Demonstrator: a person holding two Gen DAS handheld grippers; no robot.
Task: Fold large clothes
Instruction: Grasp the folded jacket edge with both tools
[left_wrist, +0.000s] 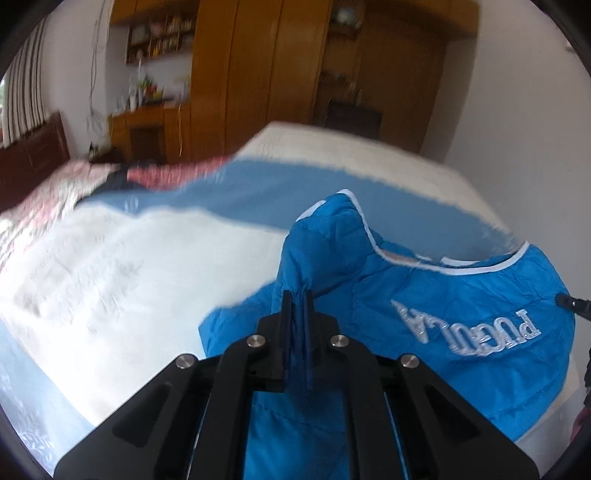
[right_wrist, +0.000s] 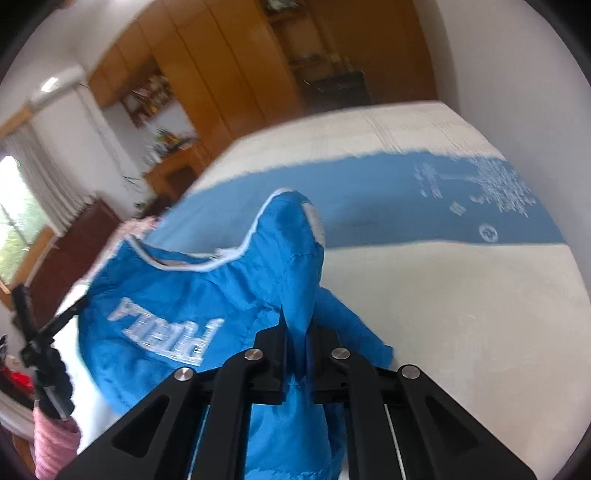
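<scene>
While jaws pinch jacket (left_wrist: 424, 295), bed (left_wrist: 147, 258) beneath.

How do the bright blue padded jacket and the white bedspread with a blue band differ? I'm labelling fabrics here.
The bright blue padded jacket is bunched and lifted into peaks; the white bedspread with a blue band lies flat. The jacket has white piping and silver lettering; the bedspread carries pale printed motifs on its band. The left gripper and right gripper pinch the jacket, not the bedspread. Both fabrics show blue and white.
</scene>
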